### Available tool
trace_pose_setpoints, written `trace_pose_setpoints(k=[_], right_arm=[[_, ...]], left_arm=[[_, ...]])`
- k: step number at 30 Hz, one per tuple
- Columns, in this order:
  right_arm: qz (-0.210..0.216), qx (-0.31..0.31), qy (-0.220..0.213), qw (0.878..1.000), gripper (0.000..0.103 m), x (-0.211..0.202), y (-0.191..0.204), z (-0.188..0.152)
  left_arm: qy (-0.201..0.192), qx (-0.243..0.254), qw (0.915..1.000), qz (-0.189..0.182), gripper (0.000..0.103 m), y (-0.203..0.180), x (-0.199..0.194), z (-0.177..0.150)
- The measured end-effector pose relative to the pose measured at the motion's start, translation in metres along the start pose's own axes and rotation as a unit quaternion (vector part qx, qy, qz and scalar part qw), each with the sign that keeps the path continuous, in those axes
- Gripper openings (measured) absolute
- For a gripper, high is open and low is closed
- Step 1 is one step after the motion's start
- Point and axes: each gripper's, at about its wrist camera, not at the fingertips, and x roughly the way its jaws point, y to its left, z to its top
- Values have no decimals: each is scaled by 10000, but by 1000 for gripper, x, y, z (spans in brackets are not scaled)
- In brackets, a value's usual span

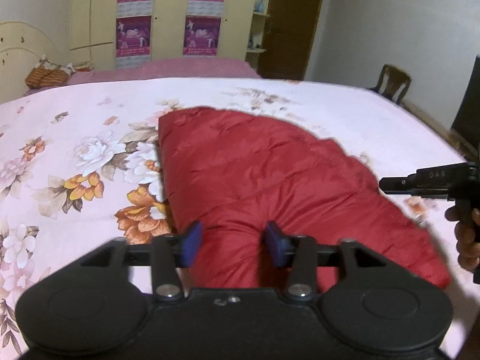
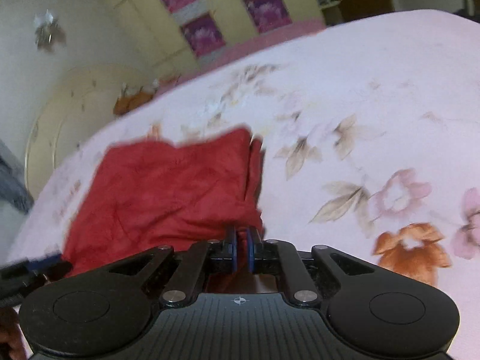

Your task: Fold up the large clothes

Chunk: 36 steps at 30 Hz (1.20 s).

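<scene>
left wrist view: left gripper [image 1: 233, 243] sits low in frame, blue pads [image 1: 192, 240] spread wide with the near bulge of the red quilted jacket [image 1: 246, 165] between them — pads not pressing on the fabric, nothing held. the jacket lies folded on the floral bedsheet [image 1: 75, 156], running from the gripper away toward the middle of the bed. at the right edge the right gripper [image 1: 387, 184] pokes in level, gripped by a hand [image 1: 468, 237], just off the jacket's right side. beyond the bed: a pink-covered strip, a yellow wardrobe [image 1: 168, 15] with purple posters, a brown door, a chair [image 1: 393, 82] at far right.

right wrist view: blurry. the right gripper's jaws are nearly closed, only a thin slit between the pads — the red jacket's near corner bunches right at the tips, but i cannot tell whether any fabric is pinched. farther back a cream headboard [image 2: 60, 120].
</scene>
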Motion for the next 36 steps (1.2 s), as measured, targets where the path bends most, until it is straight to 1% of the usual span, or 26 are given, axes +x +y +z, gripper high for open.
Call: trace_pose_setpoints(k=[1,2,3,6,8,10,13,15,20,22,24,27,29,30,31,33,36], right_arm=[[67,212,-41,9997,45,-8,-4,2],[140,361,-112,9992,76,-14,-8,3],[262,410,-195,9986,76,-19,-11,3],[489,697,18,9964,75,-16,-19,6],[635,969,200,9931,60,-9,-25,7],[730,1184,337,9897,59,-1,-28,7],[695,1284,543,9878,59,10,-32,3],[739,1346,601,9863,59,15,-34,1],[780,1305,700,9859,49,28,-29,0],[759,1241,723,9867,48,32,-25,1],[735,1181,732,9876,48,32,-24,2],[806,1338,752,9849,48,22,-29,5],[777,1378,819,9840,51,21,-32,3],[824,1459,908,9817,51,24,-34,2],[877,1546,946,9795,51,27,-36,1],[903,1583,959,9786,51,31,-33,2],[844,1408,987,9815,50,39,-23,3]], left_arm=[[-80,-63,9999,-11,98,2,-3,0],[-149,-187,9997,-69,98,6,-5,0],[-105,-372,9991,-173,96,12,-3,1],[40,-992,9937,-510,91,28,9,3],[156,-1341,9883,-712,89,38,18,3],[260,-1611,9829,-851,86,46,27,0],[373,-2106,9713,-1043,83,59,38,-8],[399,-2252,9673,-1096,83,63,41,-12],[439,-2276,9662,-1130,82,65,45,-14],[433,-2265,9665,-1125,80,66,44,-12],[428,-2206,9678,-1134,79,65,42,-9],[366,-2116,9696,-1174,78,65,36,-5],[377,-2148,9681,-1237,81,67,38,-3],[430,-2167,9673,-1249,83,68,41,-2],[497,-2165,9669,-1253,83,68,44,-1],[528,-2117,9676,-1268,83,66,48,0],[565,-1976,9712,-1203,84,60,53,2]])
